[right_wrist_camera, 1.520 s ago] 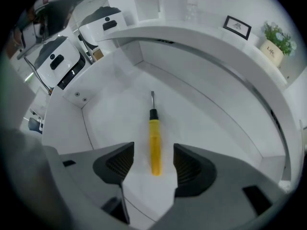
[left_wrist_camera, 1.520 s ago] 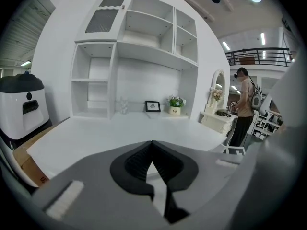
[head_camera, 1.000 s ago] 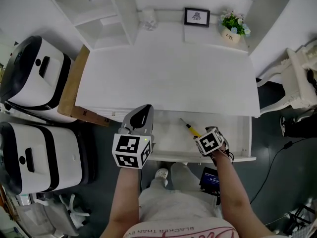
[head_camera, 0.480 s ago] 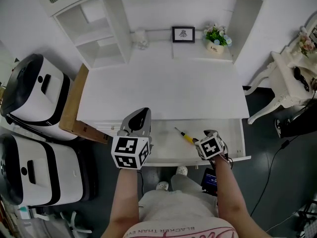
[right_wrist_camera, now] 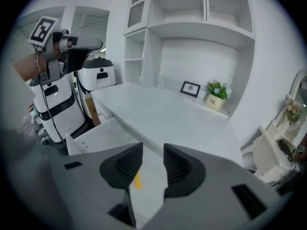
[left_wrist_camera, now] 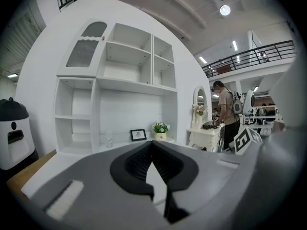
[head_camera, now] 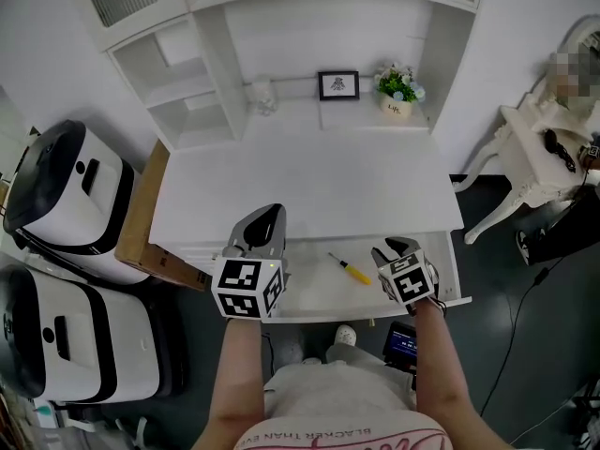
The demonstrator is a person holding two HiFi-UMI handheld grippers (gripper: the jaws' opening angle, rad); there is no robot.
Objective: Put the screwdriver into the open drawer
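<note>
Yellow-handled screwdriver lies loose in the drawer, just left of the right claw, whose jaws have just narrowed on nothing; left claw closed

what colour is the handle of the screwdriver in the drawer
Yellow. The handle of the screwdriver shows best in the head view, inside the open drawer.

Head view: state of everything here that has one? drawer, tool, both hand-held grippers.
drawer: open, pulled out.
screwdriver: lying loose on the drawer floor, held by neither gripper.
left hand-held gripper: shut, empty.
right hand-held gripper: open, jaws have just been closing, nothing between them.
</note>
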